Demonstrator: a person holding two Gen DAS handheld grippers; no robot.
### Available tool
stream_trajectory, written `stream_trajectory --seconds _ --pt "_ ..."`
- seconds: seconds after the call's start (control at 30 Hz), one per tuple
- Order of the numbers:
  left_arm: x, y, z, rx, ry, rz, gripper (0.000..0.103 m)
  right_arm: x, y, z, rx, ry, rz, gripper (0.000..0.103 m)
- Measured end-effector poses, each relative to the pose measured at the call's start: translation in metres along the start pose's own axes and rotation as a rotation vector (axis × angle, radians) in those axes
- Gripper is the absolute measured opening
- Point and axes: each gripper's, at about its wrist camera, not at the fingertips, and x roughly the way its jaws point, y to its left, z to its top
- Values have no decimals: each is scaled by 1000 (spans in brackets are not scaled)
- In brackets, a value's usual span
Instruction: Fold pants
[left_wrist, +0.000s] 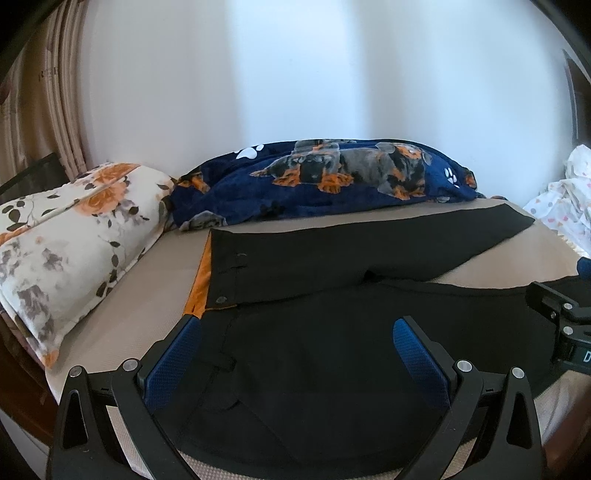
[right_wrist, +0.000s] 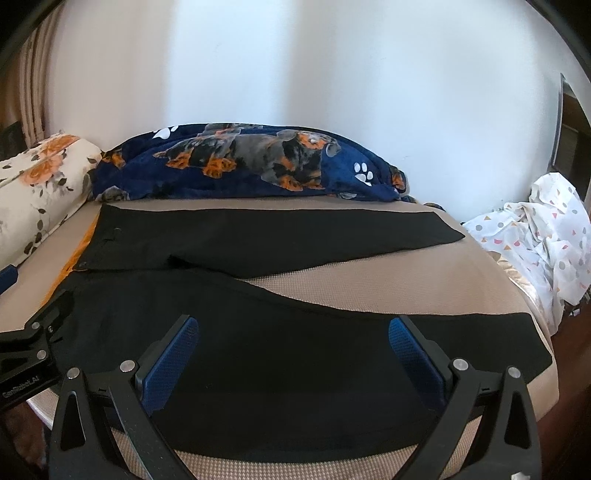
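Both tongs, left gripper (left_wrist: 297, 354) and right gripper (right_wrist: 293, 352), are held released over the pants (right_wrist: 280, 236); slippery cloth could be bunched if pinched unevenly.

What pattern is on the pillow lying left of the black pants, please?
The pillow is white with orange flowers and dark leaves, shown best in the left wrist view.

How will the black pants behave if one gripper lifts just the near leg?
Likely floppy: the black pants lie flat and follow the bed. A one-point lift would probably let the leg sag and bunch. It is probably light, being a thin layer. Both the left gripper and the right gripper are open above it.
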Motion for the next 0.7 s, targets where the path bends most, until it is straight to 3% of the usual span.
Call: stream_trajectory --seconds 0.7 --pt "52 49 14 -22 29 65 102 45 39 32 -83 51 70 90"
